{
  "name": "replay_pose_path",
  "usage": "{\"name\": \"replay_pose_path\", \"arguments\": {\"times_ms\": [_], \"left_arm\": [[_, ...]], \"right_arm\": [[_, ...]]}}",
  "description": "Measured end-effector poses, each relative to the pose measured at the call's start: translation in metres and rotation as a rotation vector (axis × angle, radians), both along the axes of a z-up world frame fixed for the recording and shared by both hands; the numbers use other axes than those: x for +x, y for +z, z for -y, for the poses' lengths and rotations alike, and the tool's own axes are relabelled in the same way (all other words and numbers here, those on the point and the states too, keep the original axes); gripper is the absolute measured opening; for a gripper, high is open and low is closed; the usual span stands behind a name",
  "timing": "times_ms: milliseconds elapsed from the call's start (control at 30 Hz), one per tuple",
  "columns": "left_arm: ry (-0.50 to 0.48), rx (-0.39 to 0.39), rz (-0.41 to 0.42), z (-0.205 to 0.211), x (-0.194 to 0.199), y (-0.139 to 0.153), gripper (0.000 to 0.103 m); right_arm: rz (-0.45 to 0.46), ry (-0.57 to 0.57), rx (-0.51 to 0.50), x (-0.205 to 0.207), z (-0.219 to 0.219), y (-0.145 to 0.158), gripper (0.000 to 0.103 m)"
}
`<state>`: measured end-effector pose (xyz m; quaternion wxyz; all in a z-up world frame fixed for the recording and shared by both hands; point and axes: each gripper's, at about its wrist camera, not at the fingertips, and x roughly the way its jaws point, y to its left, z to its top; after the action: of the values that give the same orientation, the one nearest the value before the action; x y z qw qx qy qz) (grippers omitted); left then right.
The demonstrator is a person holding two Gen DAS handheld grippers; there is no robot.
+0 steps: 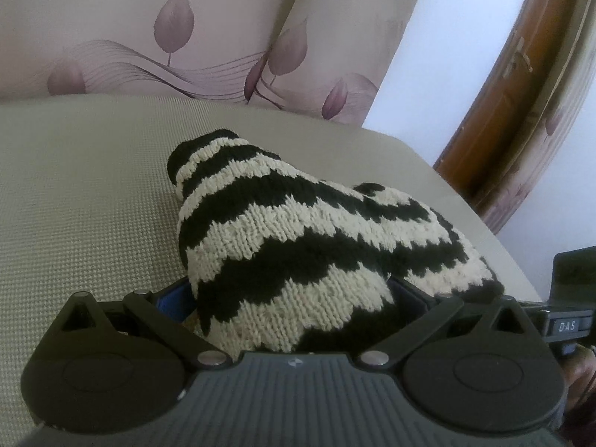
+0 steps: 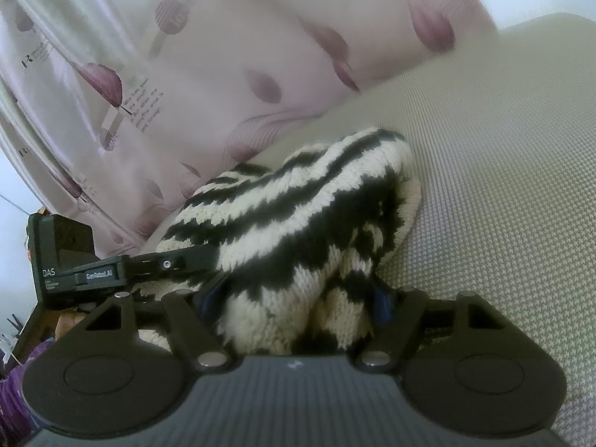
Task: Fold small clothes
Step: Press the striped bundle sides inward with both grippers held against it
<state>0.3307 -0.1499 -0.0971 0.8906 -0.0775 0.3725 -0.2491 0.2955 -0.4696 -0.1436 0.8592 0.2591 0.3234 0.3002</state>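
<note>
Beige woven surface [image 1: 93,193], one striped knit garment [image 1: 298,231], two grippers' jaws both pinching it

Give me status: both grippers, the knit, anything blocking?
Left gripper and right gripper both clamped on the black-and-cream striped knitted garment, bunched and lifted off the beige woven surface. Nothing in the way.

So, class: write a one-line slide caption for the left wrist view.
Left gripper grips a black-and-cream striped knit bunched on a beige woven cushion.
</note>
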Motion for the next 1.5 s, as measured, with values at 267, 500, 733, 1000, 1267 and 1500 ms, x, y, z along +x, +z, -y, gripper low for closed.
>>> {"name": "replay_pose_path", "arguments": {"times_ms": [267, 500, 733, 1000, 1267, 1500], "left_arm": [[-0.016, 0.037, -0.013, 0.005, 0.003, 0.0, 0.103], [-0.025, 0.059, -0.003, 0.009, 0.004, 0.001, 0.103], [-0.027, 0.066, 0.01, 0.01, 0.001, 0.0, 0.103], [-0.03, 0.087, 0.037, 0.013, -0.003, 0.0, 0.1], [-0.032, 0.085, 0.036, 0.011, -0.002, 0.0, 0.1], [-0.033, 0.088, 0.039, 0.012, -0.002, 0.0, 0.1]], "right_arm": [[0.002, -0.002, 0.0, 0.0, 0.0, 0.0, 0.075], [0.002, -0.003, 0.0, 0.0, 0.0, 0.0, 0.075], [-0.002, -0.006, 0.004, 0.0, 0.001, 0.0, 0.075], [-0.01, -0.021, -0.005, 0.0, -0.002, 0.002, 0.075], [-0.01, -0.019, -0.027, 0.001, -0.008, 0.005, 0.077], [0.006, -0.019, -0.064, 0.0, -0.016, 0.009, 0.069]]}}
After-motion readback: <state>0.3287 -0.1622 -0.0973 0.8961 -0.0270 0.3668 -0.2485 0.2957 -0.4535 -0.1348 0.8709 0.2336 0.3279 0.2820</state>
